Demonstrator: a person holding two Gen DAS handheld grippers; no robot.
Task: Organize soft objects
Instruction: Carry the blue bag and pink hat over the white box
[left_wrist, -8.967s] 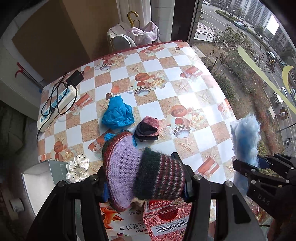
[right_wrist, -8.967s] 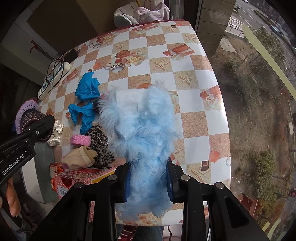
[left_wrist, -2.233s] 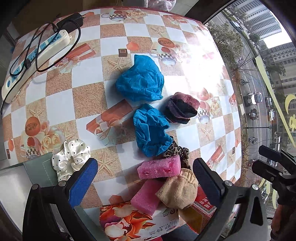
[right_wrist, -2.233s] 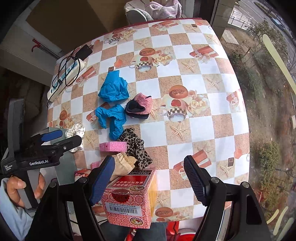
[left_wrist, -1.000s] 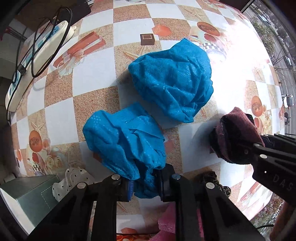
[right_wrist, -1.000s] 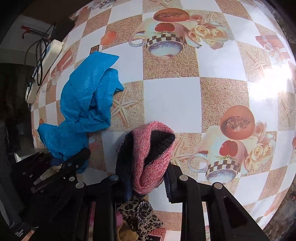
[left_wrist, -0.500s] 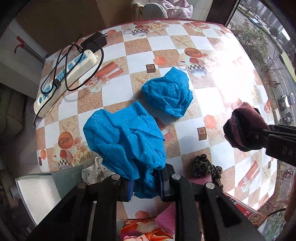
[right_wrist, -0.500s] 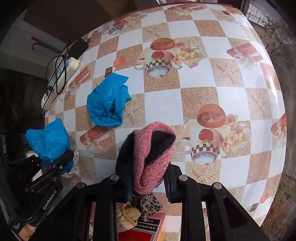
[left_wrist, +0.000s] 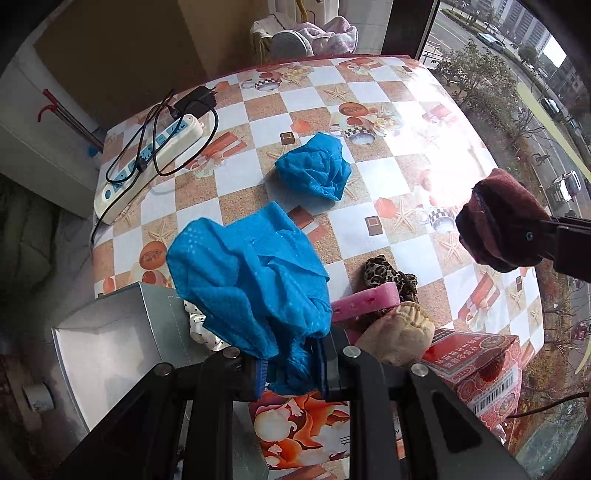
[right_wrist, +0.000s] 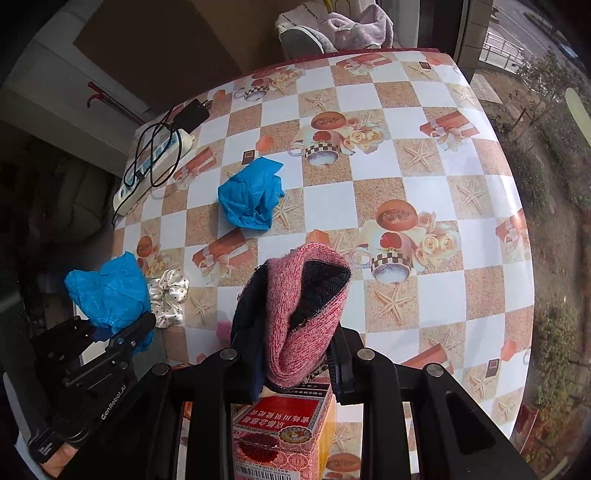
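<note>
Both grippers have risen since a second ago, each carrying its cloth up off the table (right_wrist: 436, 306), so far more of the checked tablecloth now shows beneath them.

Nearest in the left wrist view, the left gripper (left_wrist: 291, 363) is clamped on a crumpled blue cloth (left_wrist: 251, 284). The bundle billows up over the jaws and hides most of a white polka-dot scrunchie (left_wrist: 199, 325) behind it. Below the jaws lies an orange-patterned box (left_wrist: 303, 424), partly covered by the gripper's frame. An open grey box (left_wrist: 110, 350) sits at the left, its inside too bright to read.

In the right wrist view, the right gripper (right_wrist: 295, 365) is pinched tight on a pink knitted hat (right_wrist: 306, 310) with a dark lining. The hat blocks whatever lies directly behind it. A red printed box (right_wrist: 284, 432) stands beneath, cut off by the bottom edge.

Just beyond the left gripper sit a pink sponge (left_wrist: 365, 301), a beige cloth bundle (left_wrist: 395, 332) and a leopard-print scrunchie (left_wrist: 388, 277), bunched together and overlapping.

Farther out, a second blue cloth (left_wrist: 314, 171) rests alone mid-table. A white power strip (left_wrist: 147, 158) with black cables lies near the far left edge. Beyond the table, a chair with pale fabric is only partly visible.
</note>
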